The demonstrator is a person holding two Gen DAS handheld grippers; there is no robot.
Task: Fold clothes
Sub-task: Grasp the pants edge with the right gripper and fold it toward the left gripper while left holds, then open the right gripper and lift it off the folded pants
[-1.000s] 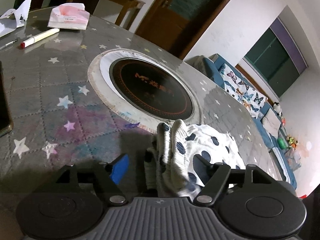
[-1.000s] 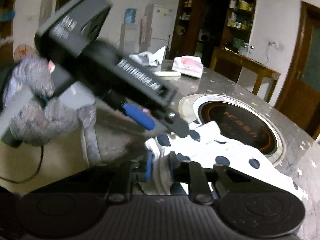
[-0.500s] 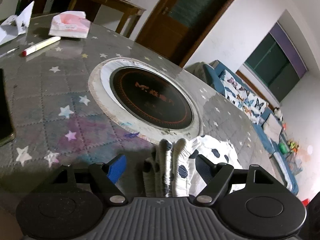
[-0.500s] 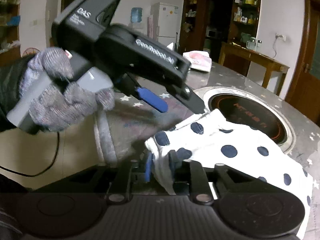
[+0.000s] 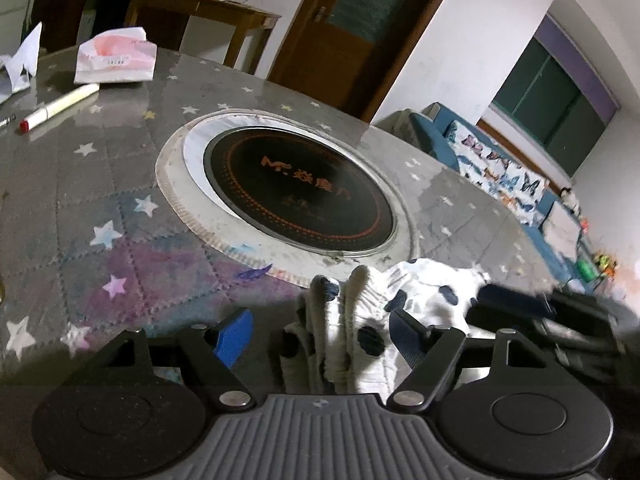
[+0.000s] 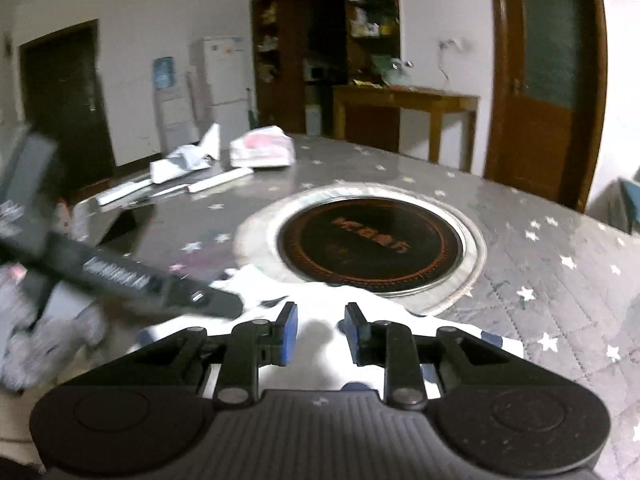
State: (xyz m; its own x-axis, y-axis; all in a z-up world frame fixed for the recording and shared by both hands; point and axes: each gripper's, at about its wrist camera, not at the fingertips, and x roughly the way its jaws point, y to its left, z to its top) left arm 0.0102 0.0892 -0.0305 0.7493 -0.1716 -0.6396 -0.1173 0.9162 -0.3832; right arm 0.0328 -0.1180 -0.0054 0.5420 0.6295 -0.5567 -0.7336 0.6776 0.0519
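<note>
A white garment with dark blue dots (image 5: 420,292) lies bunched on the grey star-patterned table (image 5: 80,208), near its front edge. My left gripper (image 5: 320,332) is open, its blue pads on either side of a gathered ribbed fold of the garment (image 5: 344,320) without pinching it. In the right wrist view the garment (image 6: 320,304) lies flat under my right gripper (image 6: 318,330), which is open and empty just above it. The left gripper's black body (image 6: 160,284) shows blurred at the left there.
A round black induction plate (image 5: 296,184) with a silver rim is set in the table's middle. A pink-and-white tissue pack (image 5: 116,60), a marker (image 5: 60,106) and white papers (image 6: 184,160) lie at the far side. A sofa (image 5: 500,176) stands beyond the table.
My right gripper has let go of the garment's edge, opened and lifted back. The garment has dropped flat on the table. My left gripper stays open around the fold.
</note>
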